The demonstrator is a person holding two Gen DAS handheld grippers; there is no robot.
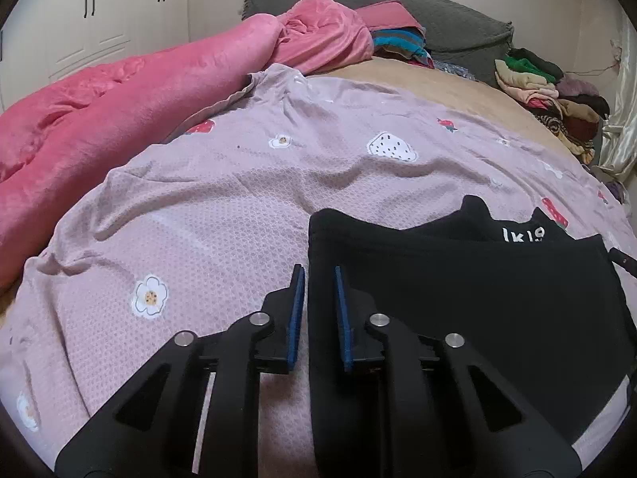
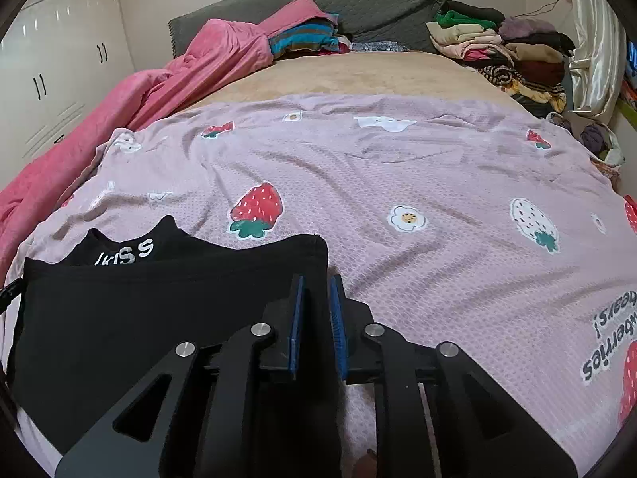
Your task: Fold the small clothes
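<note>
A small black garment (image 1: 458, 279) with white lettering (image 1: 523, 235) lies folded flat on the lilac strawberry blanket (image 1: 219, 199). My left gripper (image 1: 317, 273) hovers over its left edge. The jaws stand a narrow gap apart, and the blue pads (image 1: 296, 306) do not press on the cloth. In the right wrist view the same garment (image 2: 139, 298) fills the lower left. My right gripper (image 2: 317, 279) sits over its right edge, slightly open too, with cloth and blanket showing through the gap below.
A pink duvet (image 1: 119, 99) is bunched along the bed's left side. Stacks of folded clothes (image 2: 517, 51) sit at the far right by the grey headboard (image 2: 378, 4). White wardrobe doors (image 1: 79, 20) stand on the left. The lilac blanket (image 2: 398, 159) stretches out beyond the garment.
</note>
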